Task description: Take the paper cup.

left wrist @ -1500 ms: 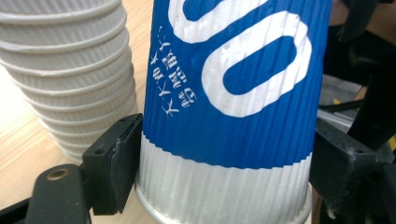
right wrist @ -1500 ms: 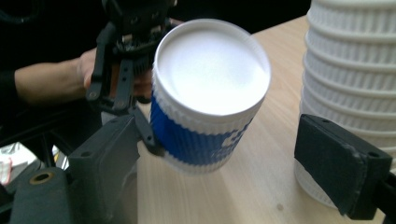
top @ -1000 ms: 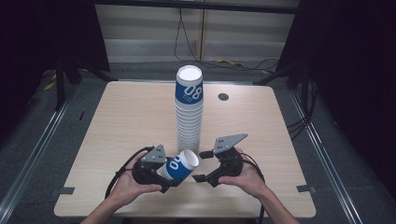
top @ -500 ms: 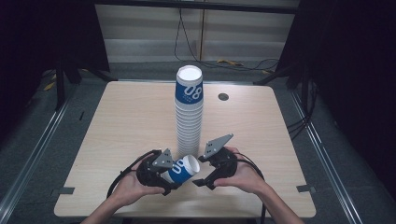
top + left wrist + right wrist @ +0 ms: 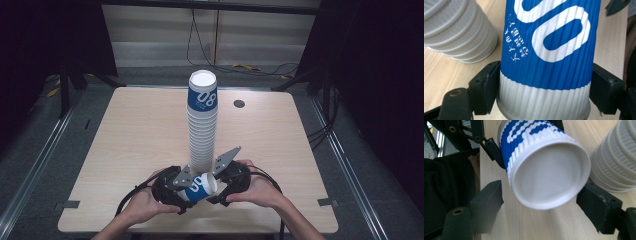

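A blue and white ribbed paper cup (image 5: 201, 187) (image 5: 549, 50) (image 5: 544, 170) lies on its side just above the table's near edge. My left gripper (image 5: 186, 194) (image 5: 544, 82) is shut on the cup's white band, a jaw pressed on each side. My right gripper (image 5: 216, 188) (image 5: 541, 192) faces the cup's round white end, which sits between its jaws. Those jaws have just been closing; one still stands apart from the cup, so it is open. A tall stack of the same cups (image 5: 202, 130) (image 5: 456, 30) (image 5: 616, 157) rises right behind both grippers.
The light wooden table (image 5: 130, 125) has a small dark round hole (image 5: 239, 103) at the back right. Metal rails and cables run on the dark floor around it. The person's hands hold the grippers near the front edge, close to the foot of the stack.
The right gripper has moved left to the cup's white end and its jaws have narrowed. Both hands have drawn closer together. The left gripper keeps its hold on the cup.
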Demonstrator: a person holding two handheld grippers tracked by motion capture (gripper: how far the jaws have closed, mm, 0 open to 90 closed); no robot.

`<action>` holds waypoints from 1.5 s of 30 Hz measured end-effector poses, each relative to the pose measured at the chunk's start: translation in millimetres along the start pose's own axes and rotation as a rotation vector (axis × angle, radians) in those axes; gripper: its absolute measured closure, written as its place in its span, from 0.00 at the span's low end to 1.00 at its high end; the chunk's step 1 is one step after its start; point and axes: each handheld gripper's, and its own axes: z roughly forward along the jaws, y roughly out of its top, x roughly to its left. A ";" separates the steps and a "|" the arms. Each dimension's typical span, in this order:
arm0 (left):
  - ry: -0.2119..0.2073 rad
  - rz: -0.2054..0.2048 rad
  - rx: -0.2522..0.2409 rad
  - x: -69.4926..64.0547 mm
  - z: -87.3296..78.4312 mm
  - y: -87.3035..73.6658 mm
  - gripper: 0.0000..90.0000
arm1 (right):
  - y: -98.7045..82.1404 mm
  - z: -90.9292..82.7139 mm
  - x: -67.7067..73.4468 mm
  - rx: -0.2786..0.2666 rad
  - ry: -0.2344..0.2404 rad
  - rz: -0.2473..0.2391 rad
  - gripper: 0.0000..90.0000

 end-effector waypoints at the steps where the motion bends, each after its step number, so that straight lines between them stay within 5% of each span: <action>1: 0.000 0.015 0.019 0.3 -0.8 0.7 0.22 | 0.7 0.7 -0.2 -0.001 0.002 -0.009 0.25; 16: 0.004 0.037 0.042 -6.3 4.4 3.6 0.23 | 10.2 8.9 -2.6 0.010 0.027 -0.010 0.22; 24: -0.001 0.039 0.041 -7.1 3.7 3.8 0.22 | 16.4 14.9 0.7 0.040 0.046 -0.052 0.27; 30: 0.005 0.084 0.061 -6.8 2.8 4.1 0.22 | 15.0 12.5 0.6 0.032 0.065 -0.059 0.31; 31: -0.006 0.049 0.035 -8.1 4.4 3.9 0.21 | 14.8 11.4 0.3 0.030 0.066 -0.066 0.32; 38: -0.005 0.068 0.026 -7.7 3.9 3.1 0.19 | 12.3 8.6 0.9 0.028 0.062 -0.061 0.32; 45: 0.003 0.044 -0.025 -5.7 0.2 -0.3 0.18 | 10.4 5.7 -1.0 0.018 0.055 -0.058 0.32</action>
